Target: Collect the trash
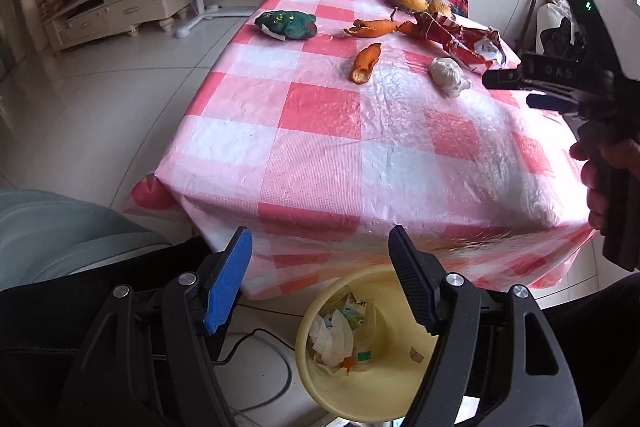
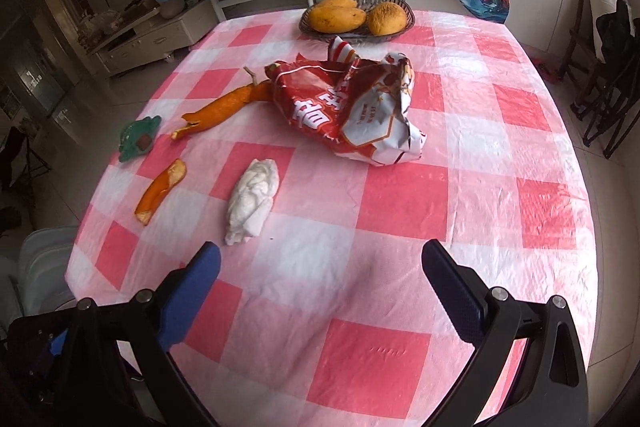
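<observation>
Left claw [image 1: 320,267] apart over the bin [image 1: 376,399] (empty); right claw [image 2: 320,267] apart above the tissue [image 2: 252,199].

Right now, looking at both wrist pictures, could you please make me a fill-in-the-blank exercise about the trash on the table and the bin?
1. The checked tablecloth is pink and ____.
2. The yellow trash bin stands on the ____, beside the table.
3. The mangoes lie in a wicker ____ at the far edge.
4. Nearest the right gripper lies a crumpled white ____, in front of the red snack bag.

Missing words: white; floor; basket; tissue
</observation>
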The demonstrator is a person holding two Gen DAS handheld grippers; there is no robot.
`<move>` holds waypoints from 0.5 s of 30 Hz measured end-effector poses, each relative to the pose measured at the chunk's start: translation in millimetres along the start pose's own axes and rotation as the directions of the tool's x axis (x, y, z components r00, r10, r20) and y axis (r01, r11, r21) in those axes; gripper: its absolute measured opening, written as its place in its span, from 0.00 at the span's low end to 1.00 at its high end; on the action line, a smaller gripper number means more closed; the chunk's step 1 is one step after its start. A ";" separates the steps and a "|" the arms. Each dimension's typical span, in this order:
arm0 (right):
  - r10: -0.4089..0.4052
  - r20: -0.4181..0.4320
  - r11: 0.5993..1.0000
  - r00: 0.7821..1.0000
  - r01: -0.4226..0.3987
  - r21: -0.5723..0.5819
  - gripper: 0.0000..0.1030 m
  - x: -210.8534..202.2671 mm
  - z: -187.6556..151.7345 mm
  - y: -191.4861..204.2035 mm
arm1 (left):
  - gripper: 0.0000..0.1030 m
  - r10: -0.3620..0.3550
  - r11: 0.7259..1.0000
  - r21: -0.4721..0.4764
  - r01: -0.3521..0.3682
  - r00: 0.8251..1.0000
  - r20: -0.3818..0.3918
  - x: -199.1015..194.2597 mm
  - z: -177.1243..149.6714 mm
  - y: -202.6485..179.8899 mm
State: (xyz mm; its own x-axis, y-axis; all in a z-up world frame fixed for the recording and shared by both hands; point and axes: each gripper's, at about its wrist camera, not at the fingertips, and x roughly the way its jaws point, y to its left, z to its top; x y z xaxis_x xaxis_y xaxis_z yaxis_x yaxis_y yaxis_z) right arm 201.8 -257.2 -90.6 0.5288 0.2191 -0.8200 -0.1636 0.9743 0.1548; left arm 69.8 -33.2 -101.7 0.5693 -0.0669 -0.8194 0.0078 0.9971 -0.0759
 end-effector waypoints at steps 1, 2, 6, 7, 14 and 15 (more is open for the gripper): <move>0.000 0.013 1.000 1.000 0.000 -0.011 0.94 -2.0 -0.8 3.8 | 0.66 0.009 1.000 0.006 -0.009 1.000 0.003 0.5 -1.9 -1.5; 0.000 0.020 1.000 1.000 0.001 -0.020 0.94 -2.3 0.2 8.2 | 0.66 0.014 1.000 0.009 -0.014 1.000 0.005 0.8 -2.6 -2.1; 0.013 0.047 1.000 0.999 -0.012 -0.027 0.94 -1.6 6.3 13.4 | 0.66 0.016 1.000 0.010 -0.016 1.000 0.012 -2.3 -6.8 -2.1; 0.020 0.053 1.000 0.998 -0.019 -0.021 0.94 -1.2 7.9 13.2 | 0.66 0.016 1.000 0.012 -0.016 1.000 0.013 -3.0 -7.2 -2.0; 0.051 0.154 0.998 0.987 -0.054 0.016 0.94 -16.5 6.9 12.8 | 0.66 0.009 1.000 0.017 -0.009 1.000 0.014 -4.8 -9.0 -2.5; 0.049 0.174 0.999 0.984 -0.052 0.014 0.94 -20.6 5.8 13.0 | 0.66 0.007 1.000 0.018 -0.008 1.000 0.014 -4.9 -9.4 -2.8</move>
State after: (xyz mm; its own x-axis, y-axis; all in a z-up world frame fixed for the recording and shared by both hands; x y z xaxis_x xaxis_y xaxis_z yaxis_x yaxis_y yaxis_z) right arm 193.6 -248.7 -68.5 0.6569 0.2723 -0.7030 -0.1792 0.9622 0.2052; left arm 59.3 -36.0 -102.9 0.5805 -0.0591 -0.8121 0.0182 0.9981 -0.0596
